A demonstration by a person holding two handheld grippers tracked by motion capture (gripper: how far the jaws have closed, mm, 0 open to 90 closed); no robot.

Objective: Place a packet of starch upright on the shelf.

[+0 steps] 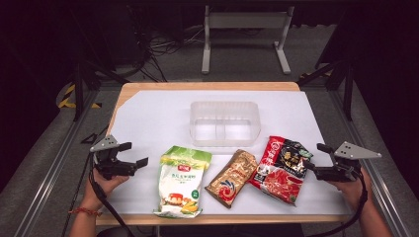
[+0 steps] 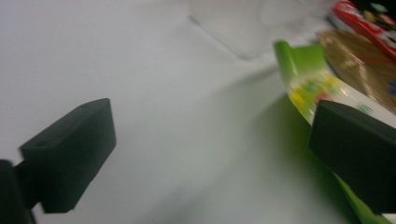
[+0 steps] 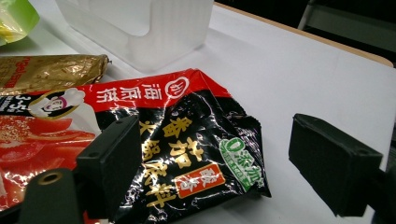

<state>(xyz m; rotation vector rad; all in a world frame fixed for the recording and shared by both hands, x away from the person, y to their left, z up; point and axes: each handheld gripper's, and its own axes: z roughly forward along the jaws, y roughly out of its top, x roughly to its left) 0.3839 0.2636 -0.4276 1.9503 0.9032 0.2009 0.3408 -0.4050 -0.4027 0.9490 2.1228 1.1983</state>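
Three food packets lie in a row on the white sheet near the front edge: a green-and-white packet (image 1: 180, 180), a gold packet (image 1: 232, 177) and a red-and-black packet (image 1: 281, 168). My left gripper (image 1: 134, 154) is open, just left of the green-and-white packet (image 2: 308, 88), with nothing between its jaws (image 2: 212, 158). My right gripper (image 1: 316, 156) is open at the right edge of the red-and-black packet (image 3: 187, 135), whose corner lies between and below the jaws (image 3: 215, 172).
A clear plastic bin (image 1: 225, 123) stands behind the packets at mid-table; it looks empty. The bin (image 3: 140, 28) sits just beyond the gold packet (image 3: 51, 72). The wooden table edge (image 1: 207, 86) runs along the back.
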